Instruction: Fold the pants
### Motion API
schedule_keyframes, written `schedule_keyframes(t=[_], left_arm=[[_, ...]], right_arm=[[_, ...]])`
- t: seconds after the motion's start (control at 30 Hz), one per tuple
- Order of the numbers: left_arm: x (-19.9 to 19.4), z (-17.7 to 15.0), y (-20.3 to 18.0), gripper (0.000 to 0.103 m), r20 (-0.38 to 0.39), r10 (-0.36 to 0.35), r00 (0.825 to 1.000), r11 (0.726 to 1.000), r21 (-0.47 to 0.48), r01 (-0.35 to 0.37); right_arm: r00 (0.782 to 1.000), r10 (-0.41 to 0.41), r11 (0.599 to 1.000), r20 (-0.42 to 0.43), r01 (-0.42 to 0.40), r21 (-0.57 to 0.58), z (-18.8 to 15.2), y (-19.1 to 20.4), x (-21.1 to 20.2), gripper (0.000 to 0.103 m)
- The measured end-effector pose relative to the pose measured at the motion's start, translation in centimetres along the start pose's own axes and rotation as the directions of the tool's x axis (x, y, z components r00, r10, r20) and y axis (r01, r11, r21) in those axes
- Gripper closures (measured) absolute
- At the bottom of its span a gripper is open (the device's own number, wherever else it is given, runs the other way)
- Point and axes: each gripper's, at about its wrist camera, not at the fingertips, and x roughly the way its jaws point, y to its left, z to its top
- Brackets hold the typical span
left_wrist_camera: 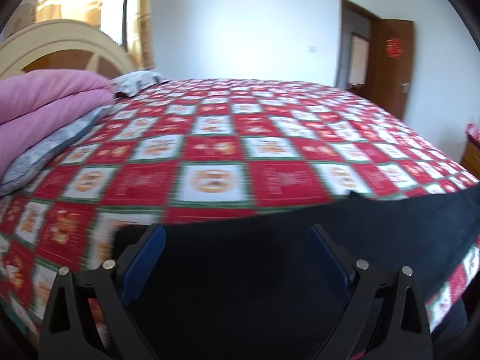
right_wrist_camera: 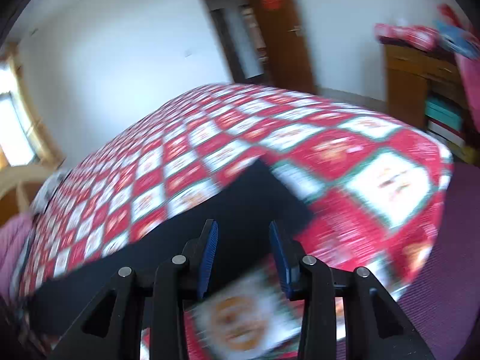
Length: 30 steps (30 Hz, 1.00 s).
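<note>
Across the lower half of the left wrist frame, you see the dark pants (left_wrist_camera: 270, 255) spread flat on the bed (left_wrist_camera: 210, 138), which carries a red, white and green checked cover. Your left gripper (left_wrist_camera: 237, 234) sits at the bottom centre of that frame with its blue-padded fingers (left_wrist_camera: 150, 258) spread wide apart; the dark cloth lies under and ahead of them, and neither pad presses on it. A pink quilt (left_wrist_camera: 45, 111) is bunched at the left edge of the frame, with a grey patterned pillow (left_wrist_camera: 48, 153) just below it and a cream headboard (left_wrist_camera: 60, 45) above. A brown door (left_wrist_camera: 390, 66) stands open at the upper right.

Turning to the right wrist frame (tilted and heavily blurred), your right gripper (right_wrist_camera: 243, 234) occupies the bottom centre. Its fingers (right_wrist_camera: 210, 255) stand partly apart with nothing clamped between them: a strip of dark fabric and a patch of the checked cover show through the gap. The pants (right_wrist_camera: 210, 210) run as a dark band from the lower left of the frame up toward the centre, ending in a corner just above and right of the fingertips. A wooden shelf unit (right_wrist_camera: 420, 90) with stacked boxes stands at the upper right, and purple flooring (right_wrist_camera: 450, 255) fills the right edge.
</note>
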Motion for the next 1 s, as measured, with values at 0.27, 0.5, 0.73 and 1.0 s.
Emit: schedule_keyframes(t=[0.27,0.5,0.73,1.0], left_arm=[[0.7,-2.9,5.3,0.005,-0.069,0.09,0.994,0.996,-0.01,-0.091],[1.4,-4.4,6.6,0.002,-0.061,0.031,0.998,0.995,-0.089,-0.036],[1.1,-4.7,6.9,0.001,-0.022,0.026,0.999,0.995,-0.095,-0.028],[1.1,-5.0,7.3,0.001,0.0,0.022,1.0,0.995,-0.096,-0.022]], right_arm=[[0.999,0.048,0.989,-0.006,-0.047,0.142,2.8,-5.8,0.8,0.065],[0.99,0.104,0.983,-0.096,-0.088,0.159,1.9,-5.6,3.8,0.065],[0.988,0.127,0.982,-0.088,-0.113,0.15,1.6,-5.5,4.2,0.059],[0.99,0.131,0.986,-0.055,-0.125,0.106,1.3,-4.4,4.8,0.057]])
